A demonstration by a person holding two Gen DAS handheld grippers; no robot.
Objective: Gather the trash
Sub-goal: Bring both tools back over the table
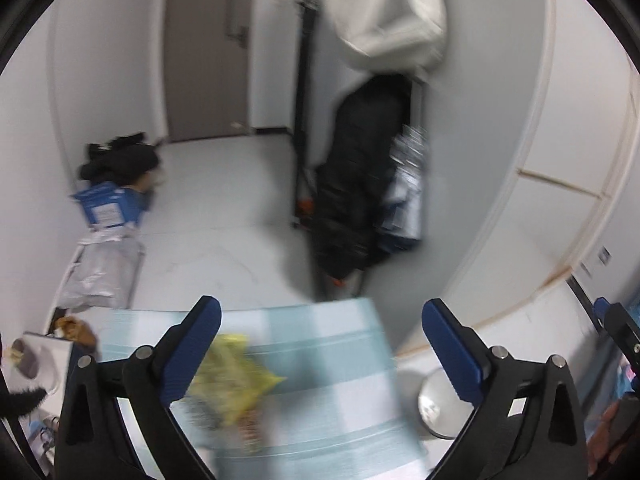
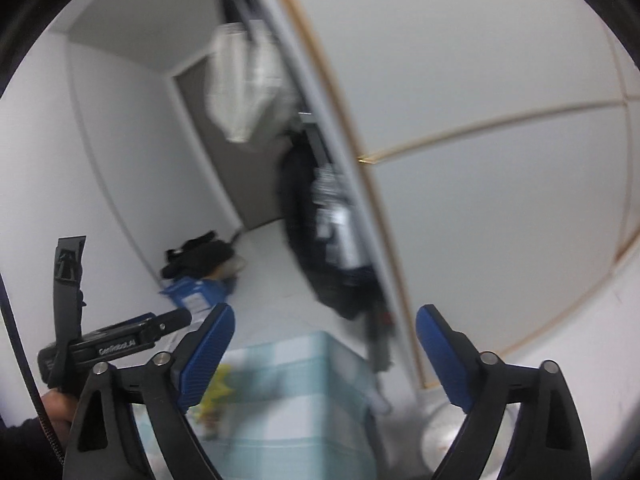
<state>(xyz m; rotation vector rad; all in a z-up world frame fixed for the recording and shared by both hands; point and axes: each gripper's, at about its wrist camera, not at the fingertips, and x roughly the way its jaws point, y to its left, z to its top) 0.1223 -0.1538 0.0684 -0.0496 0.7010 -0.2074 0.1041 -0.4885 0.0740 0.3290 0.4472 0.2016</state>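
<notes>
Blue pads: both sets of mine stand spread wide, nothing between them.
Left gripper (image 1: pixel 320 350): I see it above a pale blue checked cloth (image 1: pixel 320 360), jaws gaping and clear of everything.
Right gripper (image 2: pixel 324 354): spread the same way, over that cloth's far end.
Trash: a yellow wrapper (image 1: pixel 236 376) lies on the cloth, below my left pad; it is blurred, possibly a snack bag.
Bin: a round metal lid (image 1: pixel 438 404) sits on the floor just right of the cloth.
Floor: a blue box (image 1: pixel 108 204) and a grey mailer bag (image 1: pixel 104 268) lie by the left wall.
</notes>
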